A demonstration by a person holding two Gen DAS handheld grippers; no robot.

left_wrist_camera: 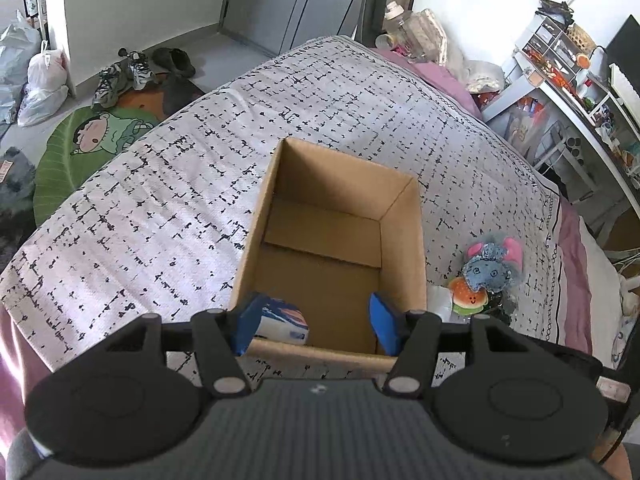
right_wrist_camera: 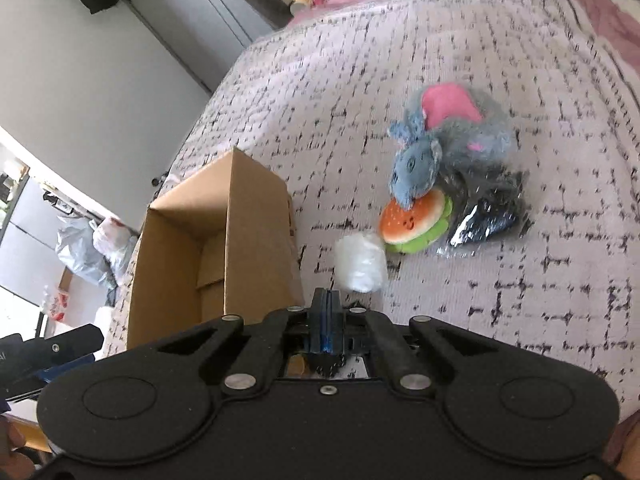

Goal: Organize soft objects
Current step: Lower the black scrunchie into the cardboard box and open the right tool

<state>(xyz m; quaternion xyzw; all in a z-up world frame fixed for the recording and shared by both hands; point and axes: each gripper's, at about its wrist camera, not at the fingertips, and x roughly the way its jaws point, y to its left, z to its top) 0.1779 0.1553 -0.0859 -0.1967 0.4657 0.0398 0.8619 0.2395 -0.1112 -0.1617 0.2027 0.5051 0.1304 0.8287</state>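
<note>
The left gripper (left_wrist_camera: 318, 326) is held released over the cardboard box (left_wrist_camera: 404, 240). The right gripper (right_wrist_camera: 329, 322) is clenched empty. Beside the box, the plush toys (right_wrist_camera: 424, 172) are piled.

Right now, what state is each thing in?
Box: open-topped, upright on the bed.
Tissue pack: lying inside the box, near corner.
Left gripper: open over the box, holding nothing.
Right gripper: shut; whether it pinches anything, cannot tell.
White roll: beside the box.
Blue plush: resting on the burger plush.
</note>
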